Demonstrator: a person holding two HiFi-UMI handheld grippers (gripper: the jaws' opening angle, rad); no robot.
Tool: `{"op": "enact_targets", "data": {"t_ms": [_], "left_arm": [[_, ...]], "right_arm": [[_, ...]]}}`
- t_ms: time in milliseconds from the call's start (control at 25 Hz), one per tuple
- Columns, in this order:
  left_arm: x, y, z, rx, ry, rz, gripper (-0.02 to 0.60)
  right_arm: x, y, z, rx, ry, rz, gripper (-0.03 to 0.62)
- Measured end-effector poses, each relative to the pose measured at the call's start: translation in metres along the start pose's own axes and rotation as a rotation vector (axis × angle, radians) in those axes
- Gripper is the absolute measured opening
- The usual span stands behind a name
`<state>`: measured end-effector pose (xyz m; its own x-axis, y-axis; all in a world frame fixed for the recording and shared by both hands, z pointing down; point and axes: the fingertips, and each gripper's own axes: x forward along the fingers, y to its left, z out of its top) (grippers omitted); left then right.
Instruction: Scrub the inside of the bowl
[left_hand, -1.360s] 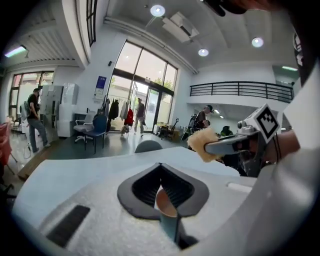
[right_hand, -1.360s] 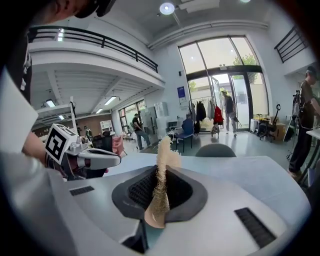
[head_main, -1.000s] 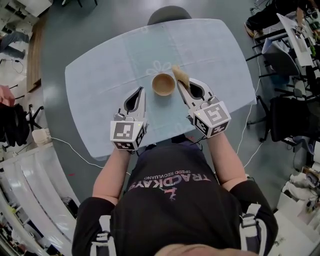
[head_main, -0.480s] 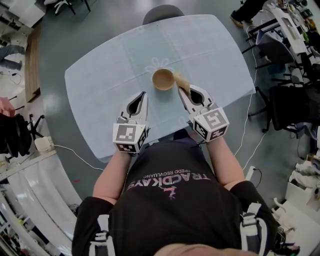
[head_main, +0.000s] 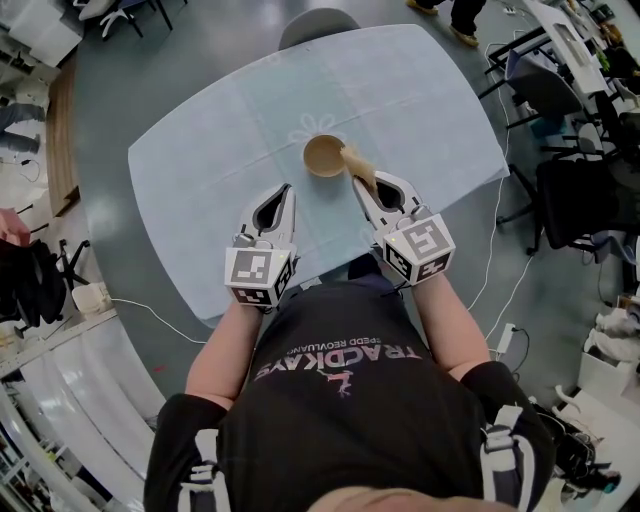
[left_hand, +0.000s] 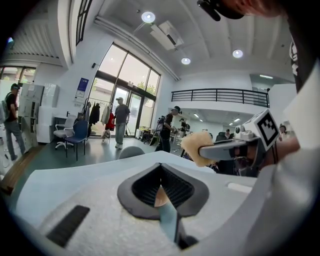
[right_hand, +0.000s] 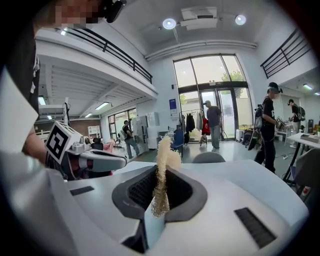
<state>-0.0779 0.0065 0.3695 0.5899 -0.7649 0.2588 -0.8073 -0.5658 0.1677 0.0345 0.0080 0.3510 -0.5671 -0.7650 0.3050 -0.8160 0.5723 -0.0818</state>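
A tan bowl (head_main: 323, 155) stands upright on the pale blue tablecloth (head_main: 200, 150), its inside showing nothing in it. My right gripper (head_main: 357, 182) is shut on a beige scrub sponge (head_main: 358, 164), which pokes out at the bowl's near right rim, outside the bowl. The right gripper view shows the sponge (right_hand: 162, 165) pinched between the jaws. My left gripper (head_main: 285, 189) is shut with nothing in it, low over the cloth to the near left of the bowl. From the left gripper view, the right gripper (left_hand: 235, 148) and its sponge (left_hand: 196, 147) appear at the right.
The oval table's front edge (head_main: 300, 280) runs just under both grippers. A grey chair (head_main: 320, 25) stands at the far side. Office chairs and desks (head_main: 570, 190) crowd the right. People stand in the hall in the distance (right_hand: 270, 125).
The right gripper with the sponge has drawn a little back, from the bowl's far right rim to its near right rim. The left gripper has hardly moved. The head view has shifted slightly.
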Motion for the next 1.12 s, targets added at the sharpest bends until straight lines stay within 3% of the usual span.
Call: {"op": "enact_targets", "data": {"t_ms": [1120], "left_arm": [[-0.0023, -0.0021, -0.0046, -0.002, 0.002, -0.009, 0.015]], "right_arm": [[0.0013, 0.0032, -0.0032, -0.001, 0.01, 0.004, 0.032]]}}
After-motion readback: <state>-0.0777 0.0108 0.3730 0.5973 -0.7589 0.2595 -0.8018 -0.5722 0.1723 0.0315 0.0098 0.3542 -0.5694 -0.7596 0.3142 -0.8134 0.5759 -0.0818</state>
